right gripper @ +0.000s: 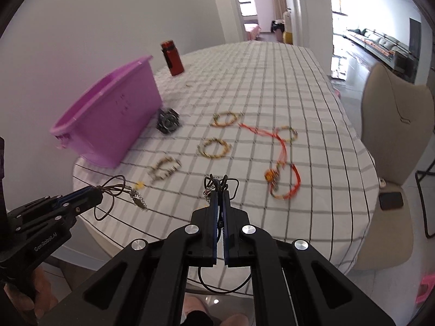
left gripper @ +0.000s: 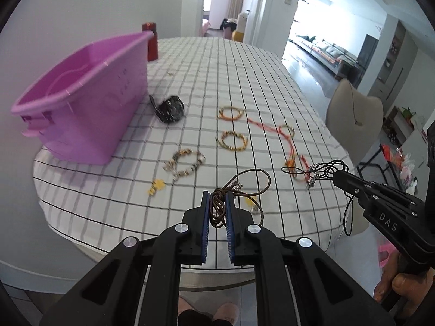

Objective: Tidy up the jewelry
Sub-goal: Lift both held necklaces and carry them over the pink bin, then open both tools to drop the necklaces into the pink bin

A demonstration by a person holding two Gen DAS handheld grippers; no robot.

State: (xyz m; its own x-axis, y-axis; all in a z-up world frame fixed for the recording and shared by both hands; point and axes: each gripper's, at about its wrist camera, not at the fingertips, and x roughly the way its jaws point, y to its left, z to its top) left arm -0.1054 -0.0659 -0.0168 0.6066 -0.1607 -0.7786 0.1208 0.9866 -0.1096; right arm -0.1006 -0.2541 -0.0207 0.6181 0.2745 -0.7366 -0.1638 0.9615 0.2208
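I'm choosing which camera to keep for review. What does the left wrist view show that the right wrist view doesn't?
Only the left wrist view: the brown cord necklace seen close, bunched between the left gripper's pads, and the inside of the purple bin.

Only the right wrist view: the black cord necklace pinched in the right gripper, its loop hanging below, and a dark phone-like item on the chair.

Both: checked tablecloth, bracelets, black watch, red bottle.
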